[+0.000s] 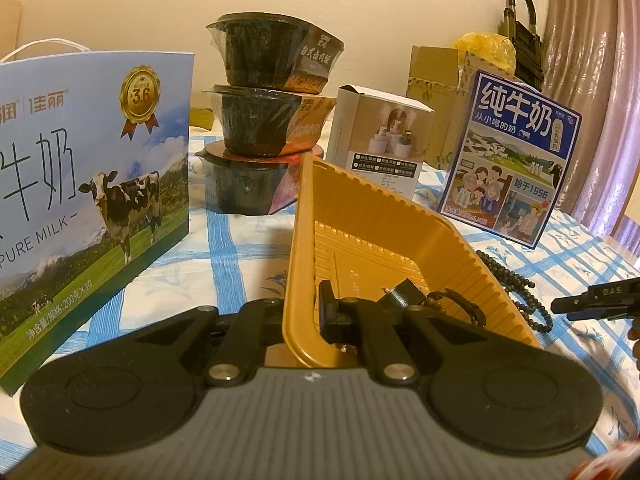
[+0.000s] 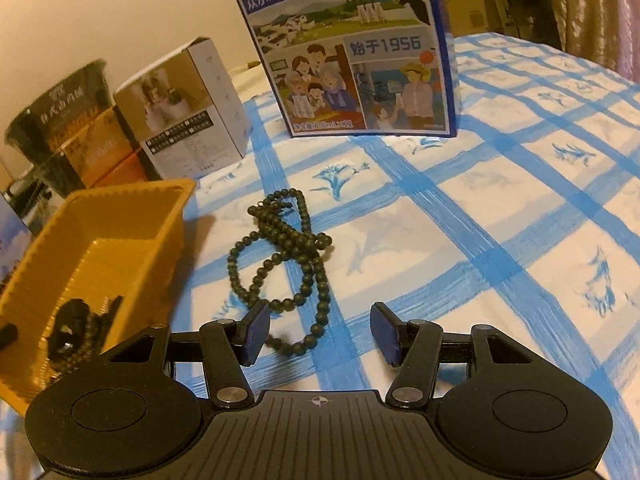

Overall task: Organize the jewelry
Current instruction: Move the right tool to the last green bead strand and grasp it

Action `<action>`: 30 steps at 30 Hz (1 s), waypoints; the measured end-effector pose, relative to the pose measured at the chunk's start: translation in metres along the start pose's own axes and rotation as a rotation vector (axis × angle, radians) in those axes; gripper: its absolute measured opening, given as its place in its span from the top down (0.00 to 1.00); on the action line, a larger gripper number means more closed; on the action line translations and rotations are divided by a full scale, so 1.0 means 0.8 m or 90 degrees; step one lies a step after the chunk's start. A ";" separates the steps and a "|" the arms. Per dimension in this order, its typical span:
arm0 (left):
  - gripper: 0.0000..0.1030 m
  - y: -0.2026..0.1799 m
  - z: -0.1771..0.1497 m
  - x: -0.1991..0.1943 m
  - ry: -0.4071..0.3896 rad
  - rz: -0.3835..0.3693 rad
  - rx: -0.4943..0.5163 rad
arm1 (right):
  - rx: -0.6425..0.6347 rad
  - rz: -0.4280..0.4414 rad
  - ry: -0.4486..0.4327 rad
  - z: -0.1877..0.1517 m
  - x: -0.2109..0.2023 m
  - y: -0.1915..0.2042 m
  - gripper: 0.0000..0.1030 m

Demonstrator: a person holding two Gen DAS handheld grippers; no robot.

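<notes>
now, bead necklace [image 2: 286, 266] lengthwise, tray-side [image 2: 120, 216]

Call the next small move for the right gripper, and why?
Probably ease the right gripper down and forward over the dark bead necklace, then close. Its jaws stand open with only the nearest loop between them, the beads lying on the checked cloth beside the gold tray. The left gripper is shut on the tray's rim.

"PURE MILK" and "3.6" on left milk carton [image 1: 92, 184]; "1956" on blue carton [image 2: 352, 52].
</notes>
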State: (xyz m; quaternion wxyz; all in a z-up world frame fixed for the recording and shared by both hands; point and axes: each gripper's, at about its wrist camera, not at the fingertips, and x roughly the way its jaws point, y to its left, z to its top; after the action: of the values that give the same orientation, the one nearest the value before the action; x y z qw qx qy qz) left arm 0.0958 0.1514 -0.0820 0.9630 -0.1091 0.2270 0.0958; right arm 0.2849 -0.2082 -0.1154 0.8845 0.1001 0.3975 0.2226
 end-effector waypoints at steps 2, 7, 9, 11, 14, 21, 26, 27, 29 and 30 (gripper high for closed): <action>0.93 0.000 0.000 0.000 0.000 0.000 0.000 | -0.018 -0.004 -0.002 0.004 0.008 0.001 0.45; 0.93 0.002 0.000 0.001 0.002 0.001 0.001 | -0.080 -0.007 -0.011 0.022 0.031 0.014 0.45; 0.93 0.002 0.000 0.001 0.002 0.001 0.001 | -0.109 -0.012 -0.014 0.028 0.042 0.021 0.45; 0.93 0.002 0.000 0.001 0.002 0.000 0.002 | -0.138 -0.027 -0.017 0.035 0.056 0.029 0.45; 0.93 0.001 -0.001 0.001 0.002 0.000 0.003 | -0.173 -0.032 -0.018 0.041 0.071 0.035 0.45; 0.93 0.001 -0.001 0.001 0.002 0.000 0.003 | -0.226 -0.030 -0.006 0.041 0.086 0.044 0.84; 0.94 0.001 -0.003 0.000 0.000 0.000 0.002 | -0.223 -0.023 -0.005 0.021 0.064 0.044 0.93; 0.94 0.001 -0.003 0.000 0.000 0.000 0.001 | -0.210 -0.013 -0.002 0.014 0.055 0.043 0.93; 0.94 0.001 -0.004 0.000 0.001 0.000 -0.001 | -0.186 -0.002 0.003 0.001 0.039 0.042 0.93; 0.94 0.001 -0.004 -0.001 0.002 0.000 -0.002 | -0.175 0.003 0.005 -0.009 0.030 0.042 0.93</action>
State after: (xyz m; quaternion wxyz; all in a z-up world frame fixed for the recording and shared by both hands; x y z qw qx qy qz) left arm 0.0939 0.1512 -0.0847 0.9624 -0.1110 0.2284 0.0962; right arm 0.2828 -0.1671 -0.1240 0.8879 -0.0216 0.3663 0.2774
